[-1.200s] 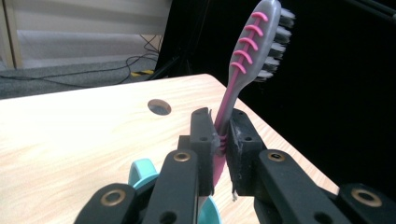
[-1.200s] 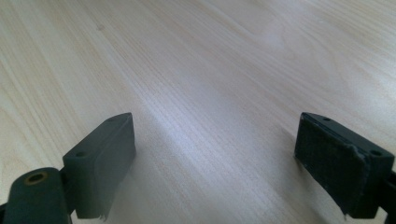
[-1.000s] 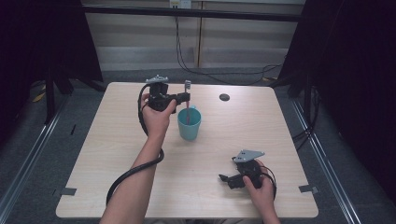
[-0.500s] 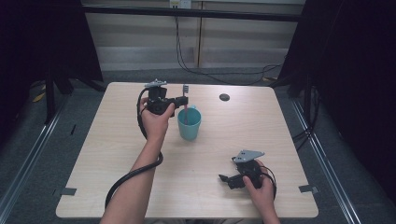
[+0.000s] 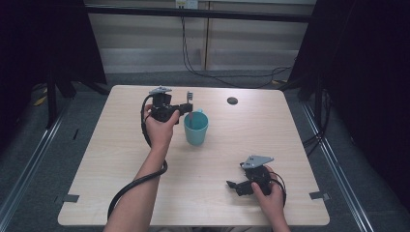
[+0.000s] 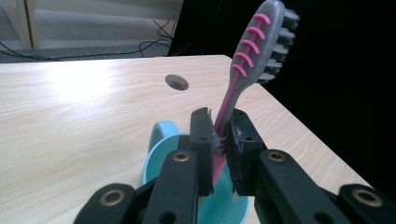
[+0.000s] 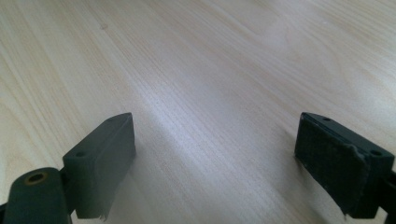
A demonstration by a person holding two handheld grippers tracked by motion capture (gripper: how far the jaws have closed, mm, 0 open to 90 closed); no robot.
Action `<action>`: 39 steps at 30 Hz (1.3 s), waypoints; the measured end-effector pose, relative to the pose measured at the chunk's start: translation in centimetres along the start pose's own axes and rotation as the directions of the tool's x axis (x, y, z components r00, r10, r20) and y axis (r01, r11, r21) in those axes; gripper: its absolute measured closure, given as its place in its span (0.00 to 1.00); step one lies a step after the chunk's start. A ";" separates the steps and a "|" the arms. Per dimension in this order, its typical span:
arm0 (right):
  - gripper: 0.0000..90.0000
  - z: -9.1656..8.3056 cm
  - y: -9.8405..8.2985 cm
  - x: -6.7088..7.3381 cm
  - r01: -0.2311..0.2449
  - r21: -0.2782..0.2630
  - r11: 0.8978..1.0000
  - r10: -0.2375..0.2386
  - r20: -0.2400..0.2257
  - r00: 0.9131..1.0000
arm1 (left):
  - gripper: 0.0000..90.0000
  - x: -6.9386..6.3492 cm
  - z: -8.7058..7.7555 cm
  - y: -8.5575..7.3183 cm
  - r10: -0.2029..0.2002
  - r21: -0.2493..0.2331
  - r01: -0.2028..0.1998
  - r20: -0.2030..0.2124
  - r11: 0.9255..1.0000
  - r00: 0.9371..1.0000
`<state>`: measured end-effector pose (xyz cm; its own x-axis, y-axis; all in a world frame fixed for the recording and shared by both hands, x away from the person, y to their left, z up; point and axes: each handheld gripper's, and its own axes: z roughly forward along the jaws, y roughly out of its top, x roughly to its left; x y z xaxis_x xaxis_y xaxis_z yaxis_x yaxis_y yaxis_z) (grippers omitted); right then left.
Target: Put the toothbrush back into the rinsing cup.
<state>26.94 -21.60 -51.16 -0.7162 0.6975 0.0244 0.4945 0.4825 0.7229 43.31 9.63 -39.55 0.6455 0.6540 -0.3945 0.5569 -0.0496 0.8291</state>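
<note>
Left tool (image 6: 219, 140) clamps a toothbrush (image 6: 247, 79) by its pink handle, just above the cup (image 5: 196, 128) mid-worktop (image 5: 121, 159). Its long axis stands nearly upright, head up, bristles facing right in the left gripper view; the handle's lower end is hidden behind the jaws. Right tool (image 7: 215, 163) rests near the worktop's front edge, jaws wide apart, holding nothing.

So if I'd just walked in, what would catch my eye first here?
Probably the toothbrush, pink and grey, standing bristles-up, pinched in the left gripper right over a teal cup near the middle of the table. Next, the right gripper, which rests near the table's front right corner with its jaws wide apart and nothing between them. A small dark hole sits near the far edge.
</note>
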 end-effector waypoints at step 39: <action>0.13 0.0 0.0 0.0 0.002 0.000 1.000 -0.002 -0.001 1.000 | 0.88 1.2 -0.4 -1.7 -0.005 0.034 0.007 -0.062 0.999 0.998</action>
<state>26.94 -21.61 -51.16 -0.7176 0.6961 0.0239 0.4934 0.4838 0.7229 42.96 10.82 -41.27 0.6092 0.6996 -0.3734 0.5790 -0.0707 0.8123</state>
